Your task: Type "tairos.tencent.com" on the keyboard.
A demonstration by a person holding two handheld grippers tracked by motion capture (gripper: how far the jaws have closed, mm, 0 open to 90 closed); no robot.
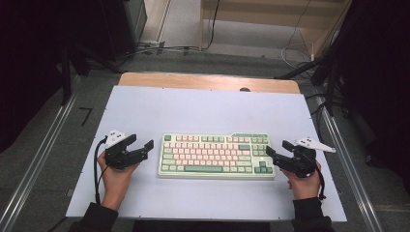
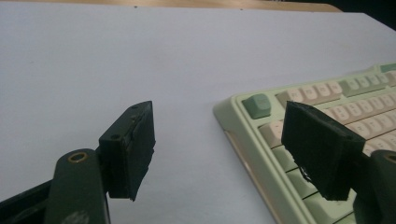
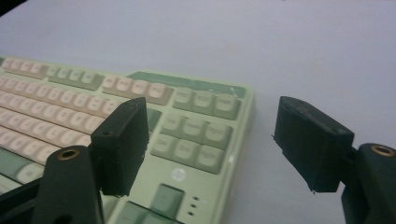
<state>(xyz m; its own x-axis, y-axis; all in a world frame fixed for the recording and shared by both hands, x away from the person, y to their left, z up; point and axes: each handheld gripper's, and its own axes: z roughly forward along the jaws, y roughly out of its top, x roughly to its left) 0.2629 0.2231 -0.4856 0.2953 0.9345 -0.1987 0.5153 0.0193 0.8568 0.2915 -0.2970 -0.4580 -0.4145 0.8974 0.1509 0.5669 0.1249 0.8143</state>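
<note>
A pale green keyboard (image 1: 216, 155) with pink and green keys lies flat in the middle of the white table top (image 1: 203, 108). My left gripper (image 1: 141, 141) rests just off its left end, open, with nothing between the jaws. In the left gripper view the left gripper (image 2: 224, 149) straddles the keyboard's (image 2: 336, 105) near left corner without touching it. My right gripper (image 1: 277, 147) sits at the keyboard's right end, open as well. In the right gripper view the right gripper (image 3: 215, 144) frames the right edge of the keyboard (image 3: 93, 107), one jaw over the keys, the other over the bare table.
A wooden strip (image 1: 208, 81) runs along the table's far edge. Metal rails (image 1: 43, 154) flank both sides. Cables (image 1: 164, 48) and dark stands lie on the floor beyond. Bare white surface surrounds the keyboard on all sides.
</note>
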